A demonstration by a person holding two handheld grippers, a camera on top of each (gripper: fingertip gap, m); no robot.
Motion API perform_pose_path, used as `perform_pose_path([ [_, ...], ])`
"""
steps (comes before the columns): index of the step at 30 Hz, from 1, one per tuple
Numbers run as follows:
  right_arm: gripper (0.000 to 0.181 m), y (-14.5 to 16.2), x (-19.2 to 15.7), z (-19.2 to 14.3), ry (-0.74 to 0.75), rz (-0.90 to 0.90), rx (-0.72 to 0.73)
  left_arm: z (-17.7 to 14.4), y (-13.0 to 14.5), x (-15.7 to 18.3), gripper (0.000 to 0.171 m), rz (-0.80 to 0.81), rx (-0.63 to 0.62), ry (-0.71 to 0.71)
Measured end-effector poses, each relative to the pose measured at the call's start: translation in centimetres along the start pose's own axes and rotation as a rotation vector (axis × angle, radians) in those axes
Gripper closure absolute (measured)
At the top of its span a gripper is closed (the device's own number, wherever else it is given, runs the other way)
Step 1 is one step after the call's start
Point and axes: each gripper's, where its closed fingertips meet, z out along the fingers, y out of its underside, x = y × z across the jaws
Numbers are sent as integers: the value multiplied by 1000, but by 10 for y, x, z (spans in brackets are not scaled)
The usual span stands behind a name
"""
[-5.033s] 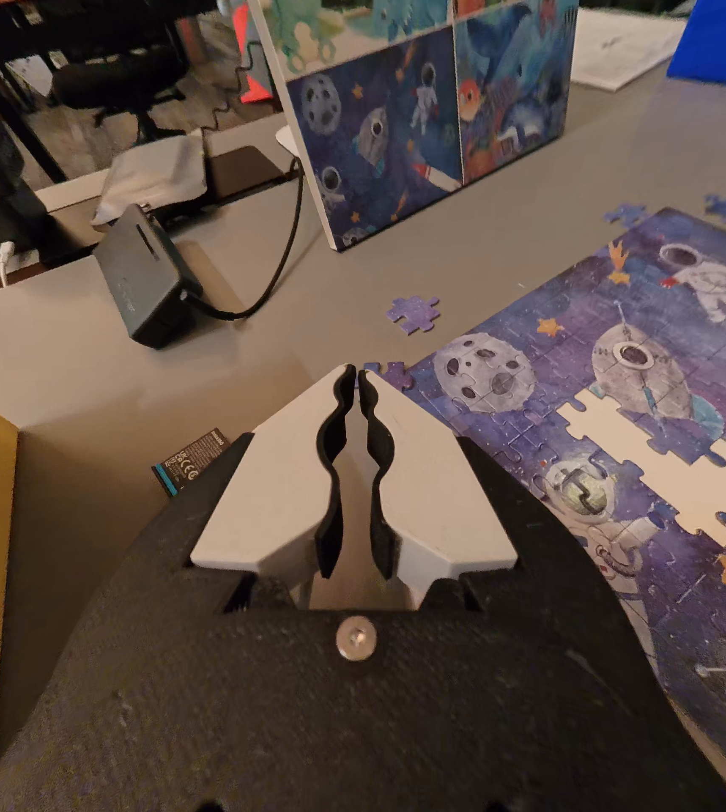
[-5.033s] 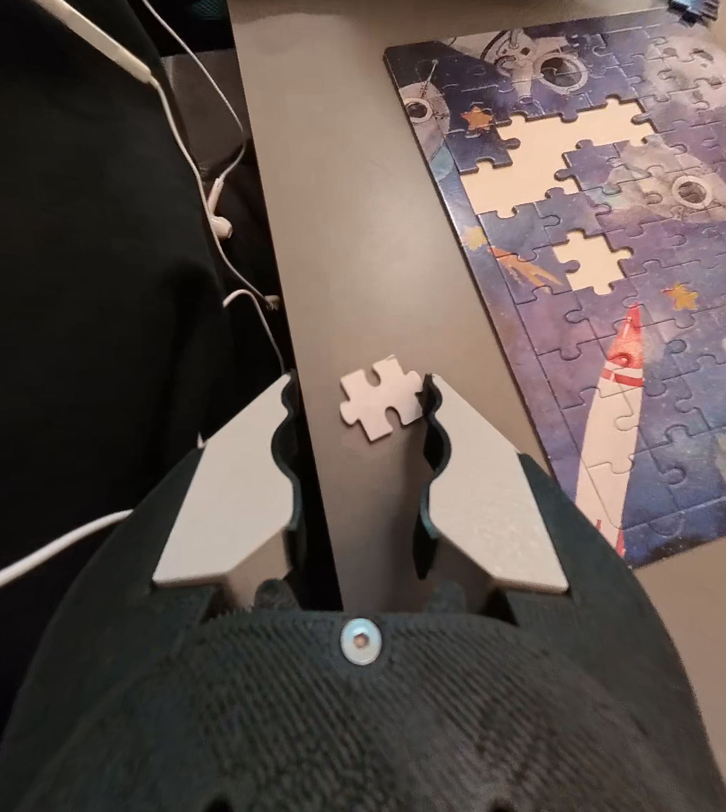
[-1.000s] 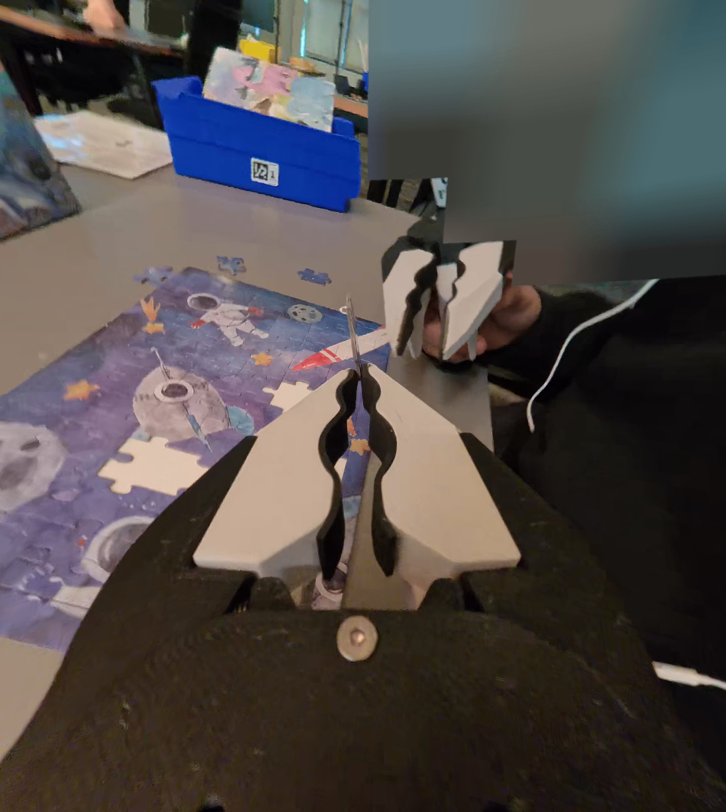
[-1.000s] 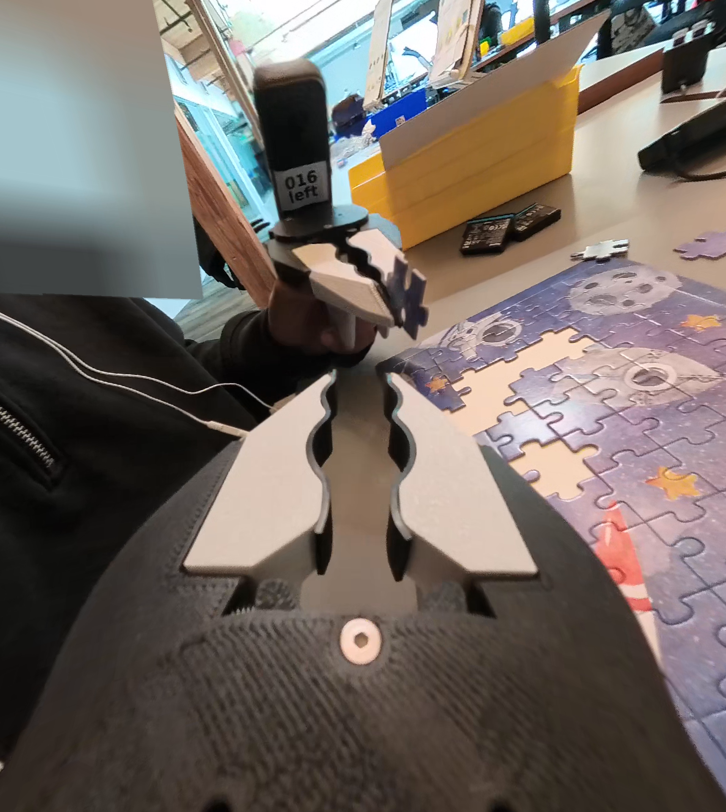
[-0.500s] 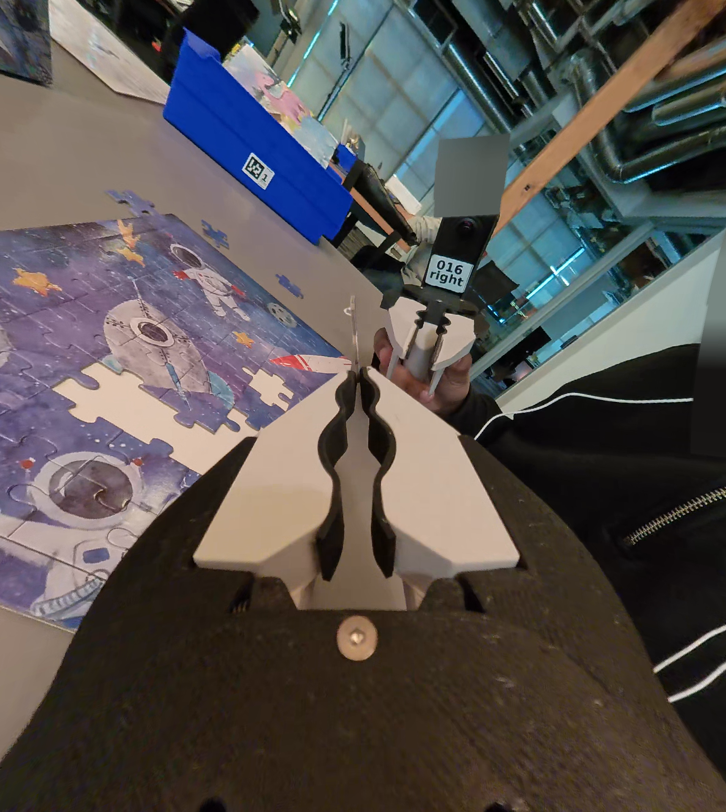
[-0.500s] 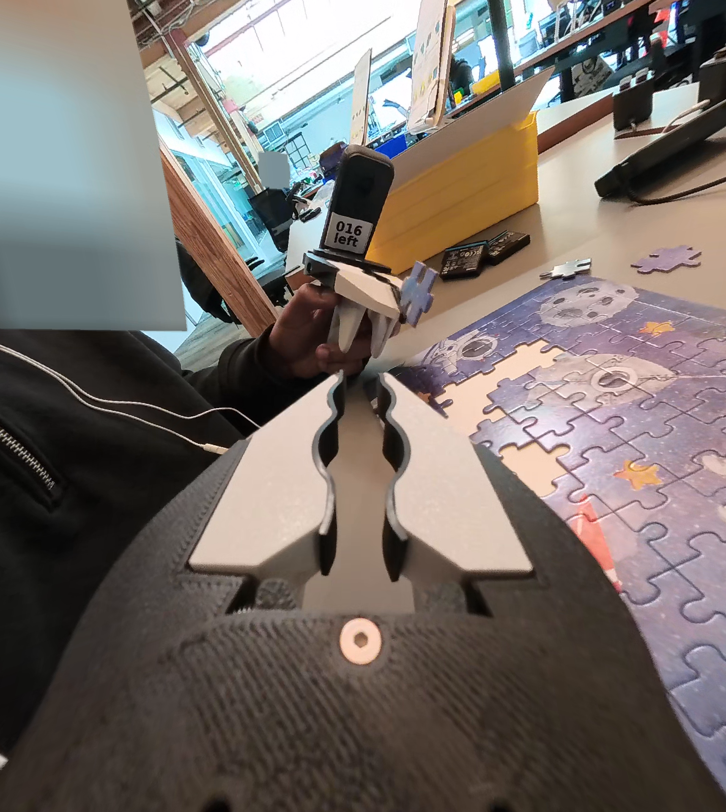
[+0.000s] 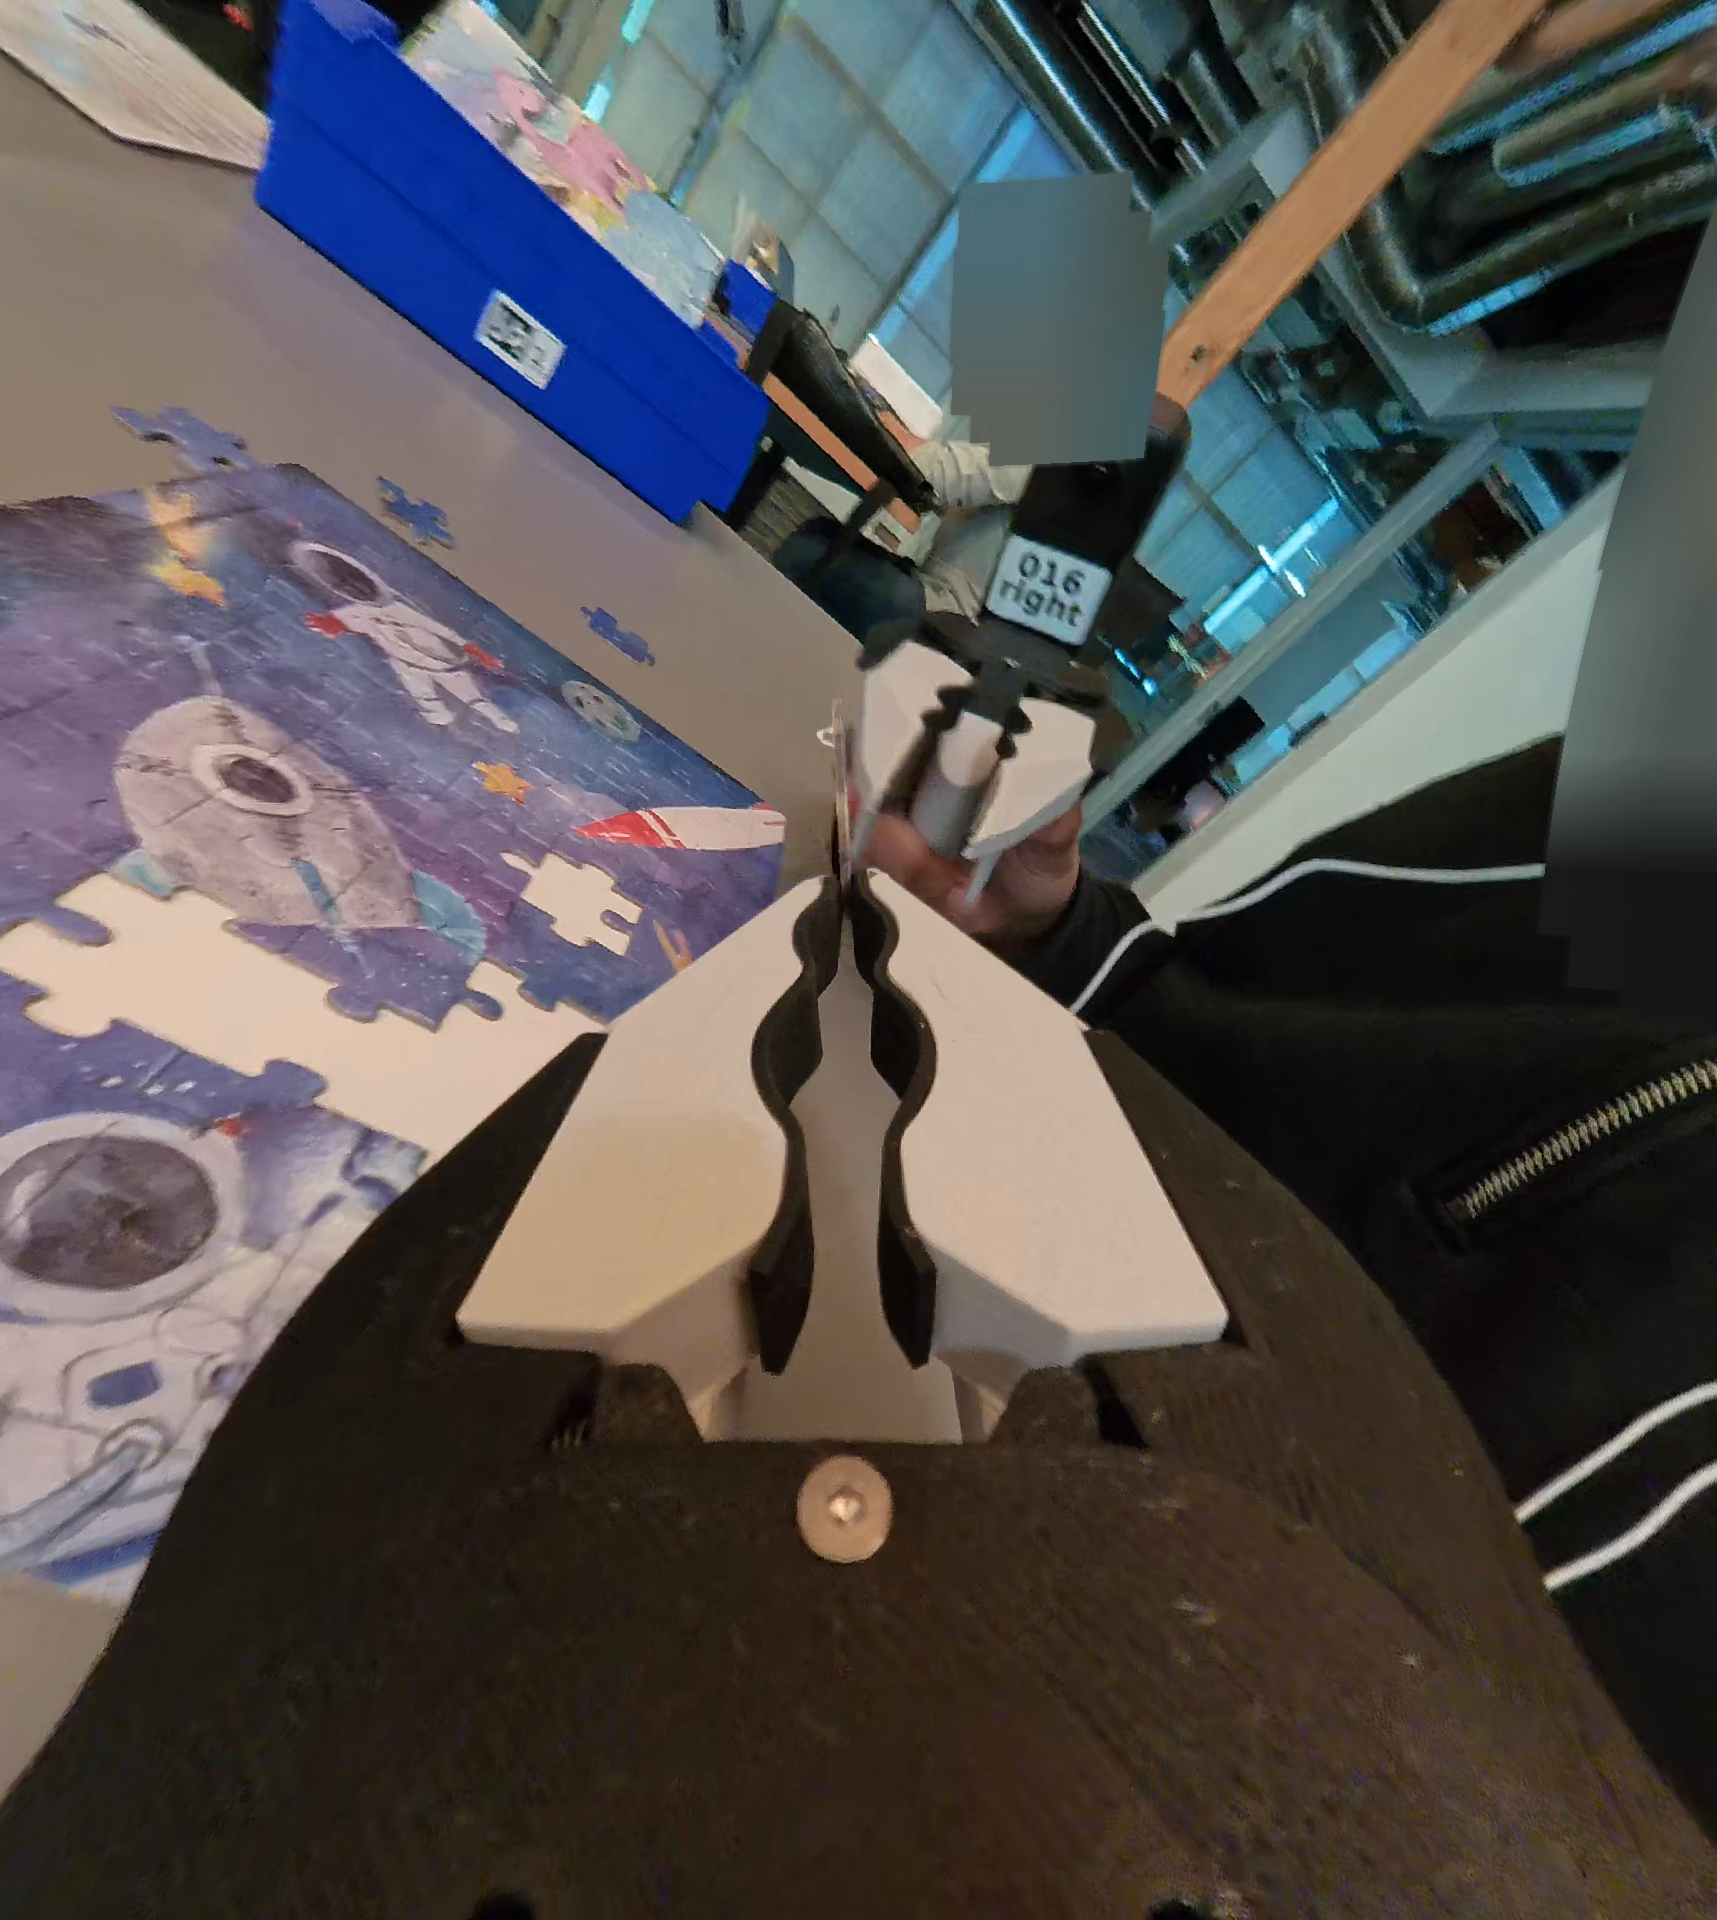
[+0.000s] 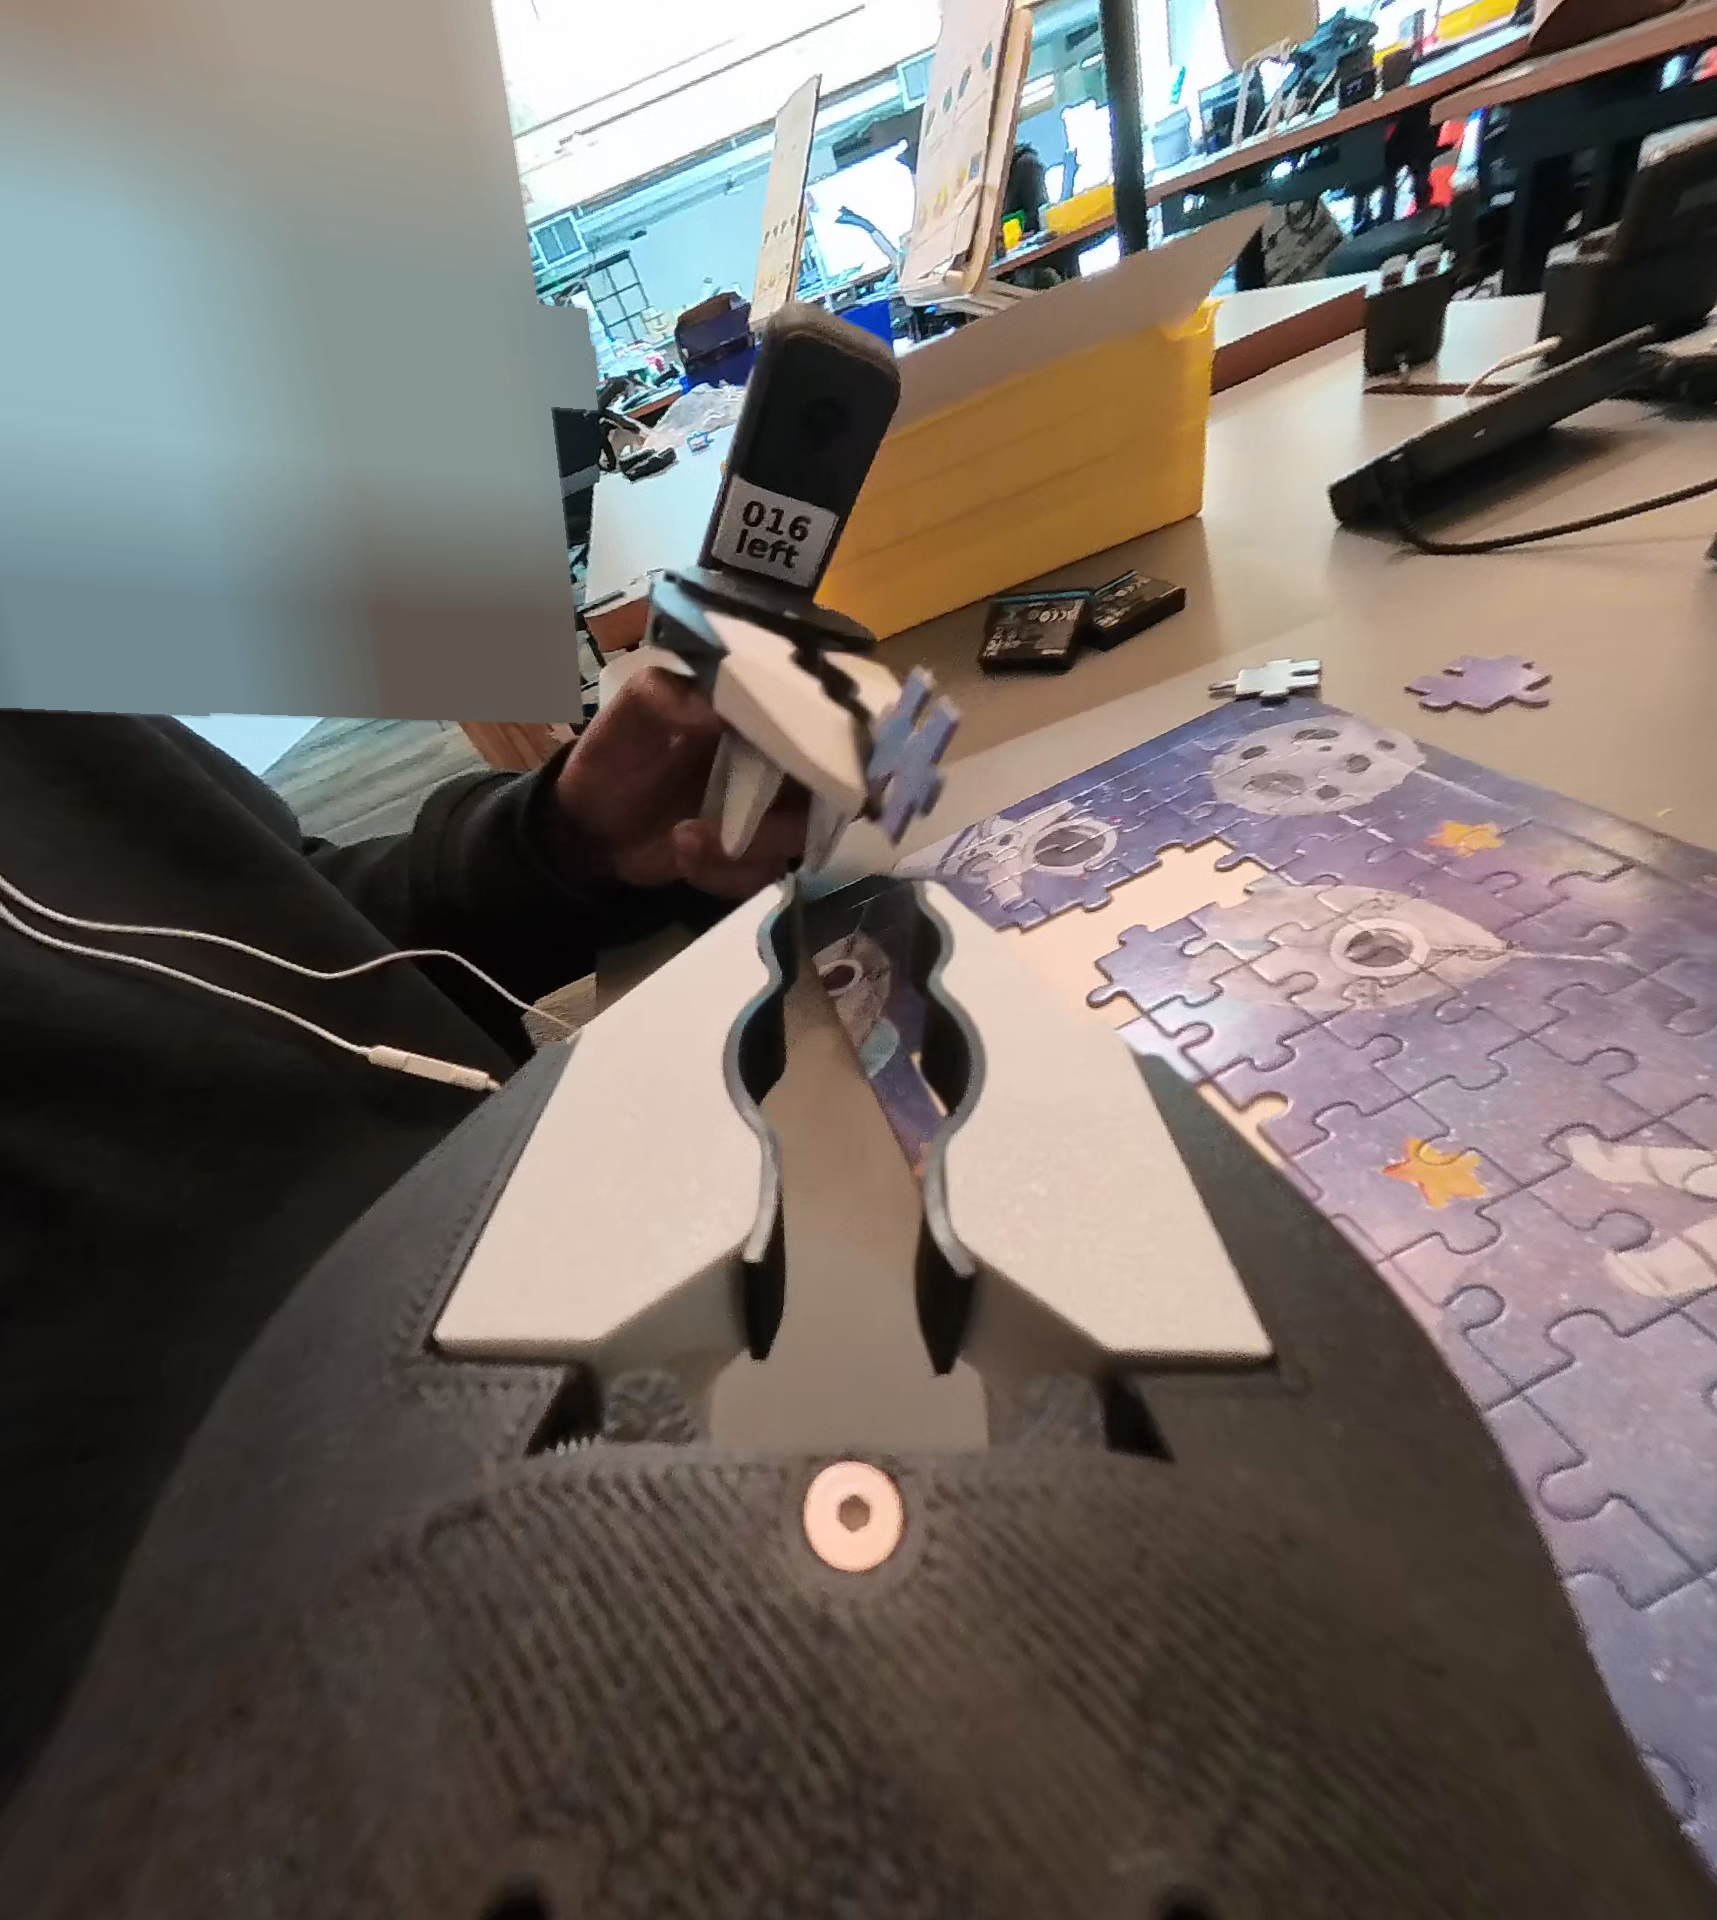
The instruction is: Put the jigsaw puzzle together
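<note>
Left tool [image 8: 869, 748] clamped on blue puzzle piece [image 8: 911, 750] above jigsaw [image 8: 1456, 1039]; right tool [image 8: 859, 914] parted, empty.

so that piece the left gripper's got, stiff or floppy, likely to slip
Probably stiff: the piece juts from the left gripper without drooping. Likely light, being thin card, edge-on in the left wrist view. It could twist or slip, since only one edge is pinched.

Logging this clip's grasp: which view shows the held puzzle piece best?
The right wrist view: the puzzle piece shows its blue printed face and tabs, pinched in the left claw. The left wrist view catches it only edge-on, a thin sliver above the fingertips.
</note>
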Motion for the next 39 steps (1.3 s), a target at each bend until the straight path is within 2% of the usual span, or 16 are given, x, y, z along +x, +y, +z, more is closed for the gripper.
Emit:
perform_pose_path([
  [3, 157, -4, -1, 3, 10, -31, 24, 11, 16, 9, 171, 70, -112, 11],
  [6, 158, -6, -1, 7, 11, -38, 26, 19, 30, 14, 171, 130, -205, 7],
  [9, 175, -3, -2, 11, -4, -38, -1, 22, 35, 12, 171, 141, -241, -15],
  [14, 181, 0, 5, 10, 20, -5, -18, 17, 25, 8, 171, 97, -176, -22],
  [20, 181, 4, 2, 10, -35, 80, -38, 9, 14, 2, 171, 57, -105, -28],
  [29, 181, 27, -3, 26, -48, 66, -206, 4, 3, 2, 171, 25, -37, -13],
  [36, 181, 21, -3, 28, -69, 110, -169, 2, -1, 2, 171, 16, -8, -10],
  [39, 181, 13, 0, 25, -74, 152, -114, 2, -3, -1, 149, 25, 3, -30],
])
